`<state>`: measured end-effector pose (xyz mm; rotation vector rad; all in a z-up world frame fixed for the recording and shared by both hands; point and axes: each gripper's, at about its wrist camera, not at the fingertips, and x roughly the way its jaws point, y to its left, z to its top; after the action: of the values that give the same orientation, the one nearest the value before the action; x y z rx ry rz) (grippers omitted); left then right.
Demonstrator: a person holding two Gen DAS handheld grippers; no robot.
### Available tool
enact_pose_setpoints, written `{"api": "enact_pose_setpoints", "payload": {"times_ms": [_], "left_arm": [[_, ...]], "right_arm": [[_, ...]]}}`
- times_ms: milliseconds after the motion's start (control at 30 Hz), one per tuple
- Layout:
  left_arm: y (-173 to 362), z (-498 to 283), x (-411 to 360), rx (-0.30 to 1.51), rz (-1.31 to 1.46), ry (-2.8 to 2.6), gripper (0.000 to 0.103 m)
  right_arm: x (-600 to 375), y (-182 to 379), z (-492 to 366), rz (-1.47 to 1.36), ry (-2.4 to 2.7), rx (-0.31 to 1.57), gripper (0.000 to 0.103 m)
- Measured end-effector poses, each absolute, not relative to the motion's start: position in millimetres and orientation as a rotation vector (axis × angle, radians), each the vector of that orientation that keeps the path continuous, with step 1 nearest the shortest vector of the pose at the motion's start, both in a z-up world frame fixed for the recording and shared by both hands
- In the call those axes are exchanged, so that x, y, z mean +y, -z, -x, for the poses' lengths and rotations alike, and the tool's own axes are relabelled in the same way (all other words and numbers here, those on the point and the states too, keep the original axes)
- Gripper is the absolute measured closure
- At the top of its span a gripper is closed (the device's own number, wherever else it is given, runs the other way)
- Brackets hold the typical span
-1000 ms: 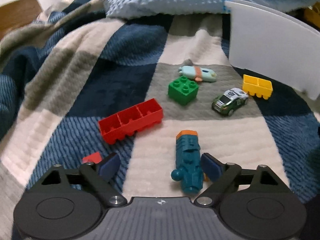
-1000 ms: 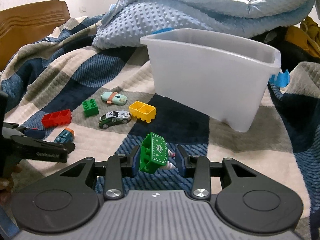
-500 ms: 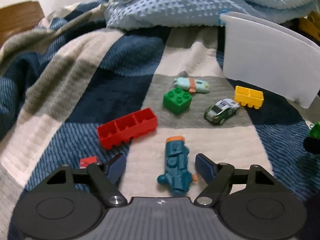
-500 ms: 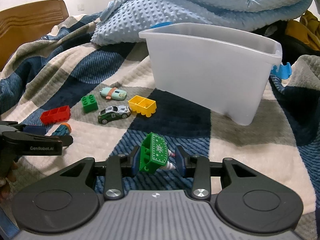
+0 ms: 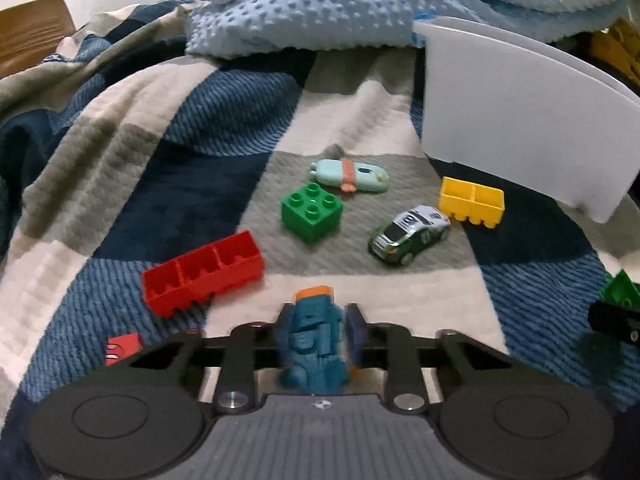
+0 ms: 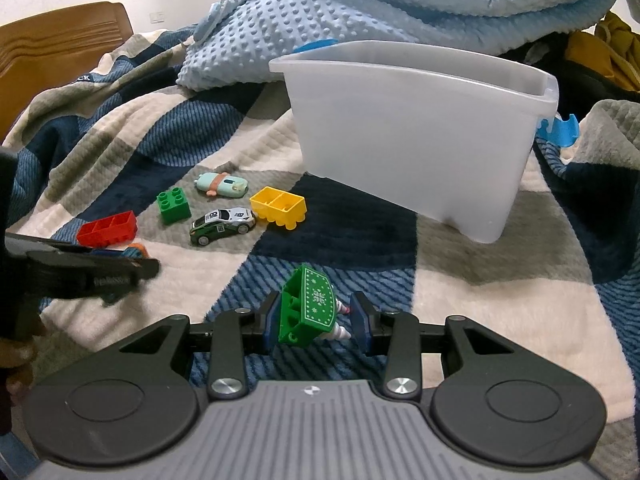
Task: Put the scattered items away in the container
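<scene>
Both claws are loaded, which makes sense: two toys can go to the bin in one trip. The left gripper (image 5: 316, 330) has its pads closed against the flanks of the teal toy figure (image 5: 314, 344), gripping across its narrow width; its long axis runs along the fingers, orange cap pointing to 12 o'clock. The right gripper (image 6: 318, 318) clamps the green snowflake-printed piece (image 6: 308, 304), which sits tilted between the pads, its printed face turned up and to the right; I cannot tell what the white striped bits behind it are. The white container (image 6: 420, 132) stands at 1 o'clock from the right claw, open top up. On the checked blanket (image 5: 132, 152), the red brick (image 5: 204, 276), green block (image 5: 312, 212), toy car (image 5: 408, 234), yellow brick (image 5: 472, 200) and pale blue toy (image 5: 348, 176) lie scattered, waiting their turn.
</scene>
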<state>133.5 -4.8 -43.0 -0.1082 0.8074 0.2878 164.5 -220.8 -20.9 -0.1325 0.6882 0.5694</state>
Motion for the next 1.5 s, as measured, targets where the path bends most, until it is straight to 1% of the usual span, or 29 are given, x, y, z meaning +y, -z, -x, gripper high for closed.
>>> {"api": "enact_pose_setpoints", "payload": {"times_ms": [233,333,633,800,1033,1200,1367,1500], "left_arm": [[40.4,-125.1,-6.0,0.793,0.1,-0.277,0.075],[33.5,-119.9,-6.6,0.787,0.095,-0.263,0.075],[-7.9,-109.5,-20.1,0.723,0.036,-0.212,0.075],[-35.5,-114.5,-30.6,0.683,0.003,-0.173,0.075],[-83.5,-142.8,-53.0,0.617,-0.066,-0.105,0.075],[-114.8,-175.3,-74.7,0.569,-0.121,-0.054,0.075],[-132.3,-217.1,-95.6,0.543,-0.134,0.003,0.075],[-131.6,-257.4,-113.5,0.544,-0.159,0.033,0.075]], "right_arm": [[-221.2,20.1,-164.3,0.132,-0.571,0.685,0.062],[-222.6,14.7,-161.6,0.125,-0.567,0.657,0.062],[-225.0,-7.8,-153.9,0.126,-0.56,0.599,0.063],[-231.9,-30.2,-151.6,0.124,-0.551,0.548,0.063],[-245.1,-73.5,-162.9,0.127,-0.538,0.446,0.063],[-259.3,-98.6,-189.3,0.117,-0.509,0.388,0.063],[-268.2,-114.6,-222.1,0.104,-0.481,0.353,0.063],[-273.1,-117.9,-251.4,0.099,-0.445,0.356,0.062]]}}
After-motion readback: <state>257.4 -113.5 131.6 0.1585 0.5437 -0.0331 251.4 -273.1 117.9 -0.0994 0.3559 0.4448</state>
